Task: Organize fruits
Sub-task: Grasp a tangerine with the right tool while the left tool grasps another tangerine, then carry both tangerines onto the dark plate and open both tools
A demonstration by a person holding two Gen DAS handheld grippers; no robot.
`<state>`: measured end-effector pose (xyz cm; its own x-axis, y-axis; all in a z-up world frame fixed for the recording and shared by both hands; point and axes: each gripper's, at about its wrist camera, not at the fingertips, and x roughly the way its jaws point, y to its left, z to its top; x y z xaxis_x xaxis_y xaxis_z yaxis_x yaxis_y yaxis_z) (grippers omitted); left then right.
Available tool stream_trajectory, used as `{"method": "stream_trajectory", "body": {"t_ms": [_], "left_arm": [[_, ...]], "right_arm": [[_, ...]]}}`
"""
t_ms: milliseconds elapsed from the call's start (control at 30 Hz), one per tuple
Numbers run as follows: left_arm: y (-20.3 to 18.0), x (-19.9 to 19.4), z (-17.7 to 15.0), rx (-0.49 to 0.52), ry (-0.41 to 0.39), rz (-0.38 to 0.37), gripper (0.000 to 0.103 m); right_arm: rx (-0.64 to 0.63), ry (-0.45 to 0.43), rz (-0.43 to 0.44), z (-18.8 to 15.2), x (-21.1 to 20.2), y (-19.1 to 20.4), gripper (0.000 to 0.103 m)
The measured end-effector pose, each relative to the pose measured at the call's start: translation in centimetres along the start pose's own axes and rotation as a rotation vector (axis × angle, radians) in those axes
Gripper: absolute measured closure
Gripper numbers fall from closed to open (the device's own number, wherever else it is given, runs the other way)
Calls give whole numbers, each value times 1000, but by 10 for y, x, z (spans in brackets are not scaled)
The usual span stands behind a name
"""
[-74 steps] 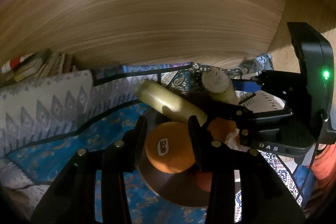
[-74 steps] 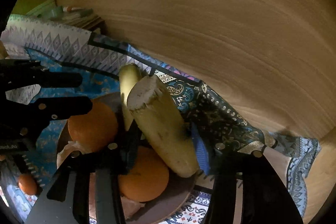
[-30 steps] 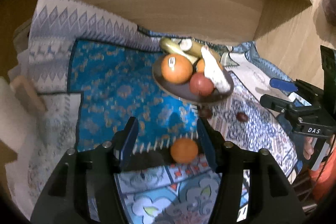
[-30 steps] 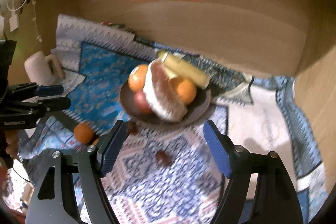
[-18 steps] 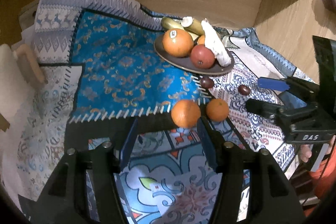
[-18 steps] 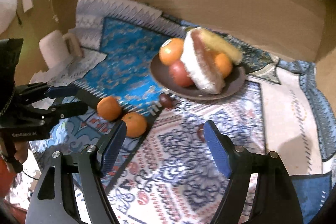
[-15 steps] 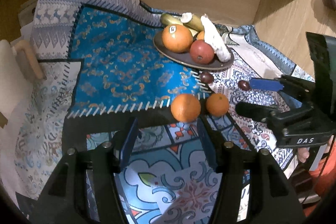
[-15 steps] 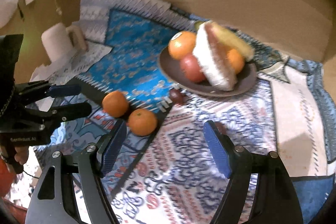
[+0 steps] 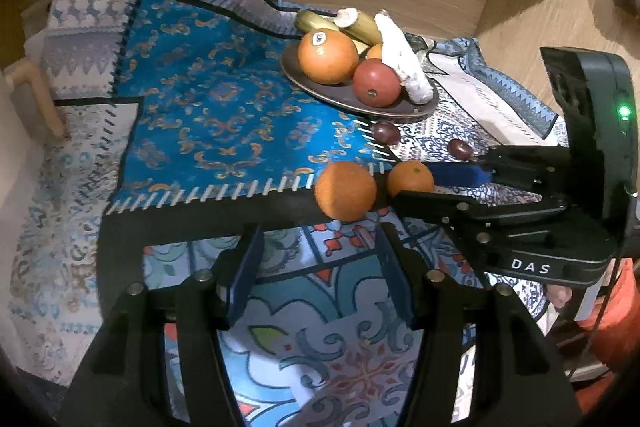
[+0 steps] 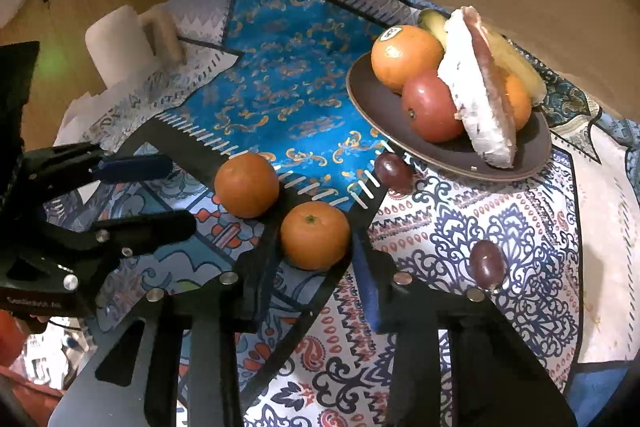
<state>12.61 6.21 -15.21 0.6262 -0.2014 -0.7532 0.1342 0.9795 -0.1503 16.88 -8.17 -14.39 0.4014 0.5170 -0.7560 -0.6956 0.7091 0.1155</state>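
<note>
Presently, the right hand-held gripper (image 10: pixel 312 263) stands apart around 1 orange (image 10: pixel 315 235) on the patterned cloth (image 10: pixel 460 239). Left hand-held gripper (image 9: pixel 318 267) is apart, empty, just behind another orange (image 9: pixel 345 191). Plate (image 10: pixel 368 99) lies beyond.

Two loose oranges (image 10: pixel 246 185) (image 10: pixel 315 235) and two grapes (image 10: pixel 392 167) (image 10: pixel 487 264) lie on the cloth beside the dark plate (image 10: pixel 372 107) of piled fruit.

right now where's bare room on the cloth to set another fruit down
Free: the blue patch between the mug and the plate, and the white cloth right of the near grape. Crowded: the plate, and around both loose oranges by the grippers.
</note>
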Motion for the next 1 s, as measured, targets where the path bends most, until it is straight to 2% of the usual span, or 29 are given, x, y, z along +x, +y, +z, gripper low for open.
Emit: {"method": "stream_trajectory", "body": {"t_ms": [333, 433, 800, 1000], "left_arm": [[-14, 16, 14, 49, 1, 8, 55], [-17, 25, 17, 63, 5, 29, 65], [-14, 28, 25, 49, 4, 32, 67], [-14, 21, 37, 55, -28, 39, 67]], "right_arm": [[47, -47, -33, -3, -30, -26, 70], [65, -59, -46, -6, -38, -37, 70], [134, -94, -104, -10, -58, -76, 70], [135, -110, -129, -3, -65, -86, 70]]}}
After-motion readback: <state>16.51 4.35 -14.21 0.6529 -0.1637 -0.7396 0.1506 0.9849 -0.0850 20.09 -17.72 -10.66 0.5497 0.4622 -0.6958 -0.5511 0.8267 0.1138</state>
